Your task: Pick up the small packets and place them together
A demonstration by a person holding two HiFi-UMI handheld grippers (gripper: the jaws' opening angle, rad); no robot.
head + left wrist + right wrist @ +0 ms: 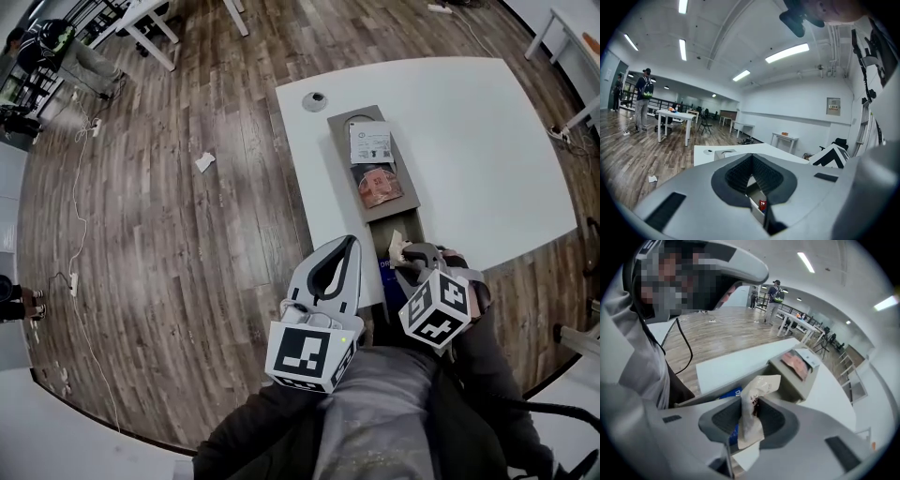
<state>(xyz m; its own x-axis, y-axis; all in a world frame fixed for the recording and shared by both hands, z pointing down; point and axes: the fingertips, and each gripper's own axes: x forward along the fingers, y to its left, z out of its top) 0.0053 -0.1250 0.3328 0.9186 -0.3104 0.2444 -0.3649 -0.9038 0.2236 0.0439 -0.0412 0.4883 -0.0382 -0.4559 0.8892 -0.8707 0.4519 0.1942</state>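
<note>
Small packet (761, 383) tight between jaws of right hand-held gripper (751, 405)

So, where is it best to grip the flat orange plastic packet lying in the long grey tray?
Probably its near edge, from straight above: the orange plastic packet lies flat in the long grey tray, whose walls block the sides.
</note>
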